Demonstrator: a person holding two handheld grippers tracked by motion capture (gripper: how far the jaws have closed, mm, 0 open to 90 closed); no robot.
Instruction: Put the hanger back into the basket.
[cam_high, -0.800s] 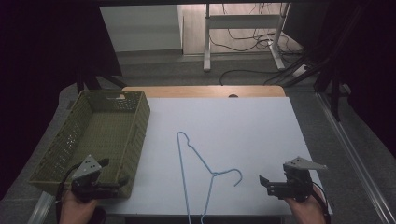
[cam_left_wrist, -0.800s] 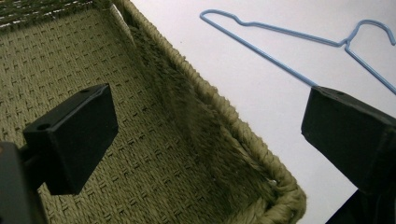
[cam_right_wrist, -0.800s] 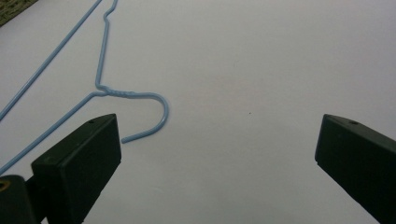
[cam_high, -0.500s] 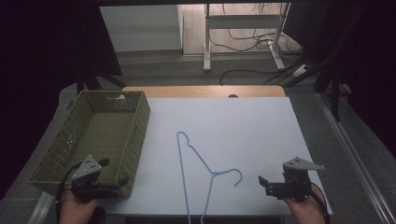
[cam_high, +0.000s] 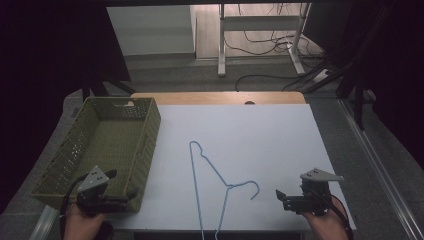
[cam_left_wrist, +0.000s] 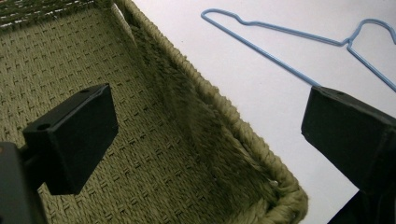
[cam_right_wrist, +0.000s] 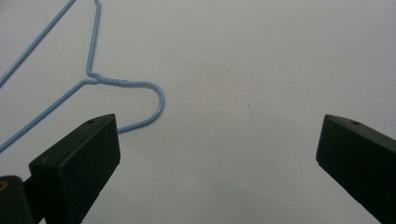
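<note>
A light blue wire hanger (cam_high: 228, 186) lies flat on the white tabletop (cam_high: 260, 130), its hook curling toward the right. My right gripper (cam_high: 281, 199) hovers near the front right edge, open, jaws pointing left at the hook. In the right gripper view the hanger's twisted neck (cam_right_wrist: 107, 80) sits just beyond the left jaw, and nothing is between the jaws of this gripper (cam_right_wrist: 219, 154). My left gripper (cam_high: 122, 185) is open over the front right corner of the green woven basket (cam_high: 150, 135). In the left gripper view its jaws (cam_left_wrist: 210, 126) straddle the basket's wall (cam_left_wrist: 243, 135), with the hanger (cam_left_wrist: 348, 42) farther off.
The basket stands along the table's left side and looks empty inside. A wooden strip (cam_high: 215, 98) borders the table's far edge. Beyond it are white desk legs (cam_high: 221, 55) and cables on the floor.
</note>
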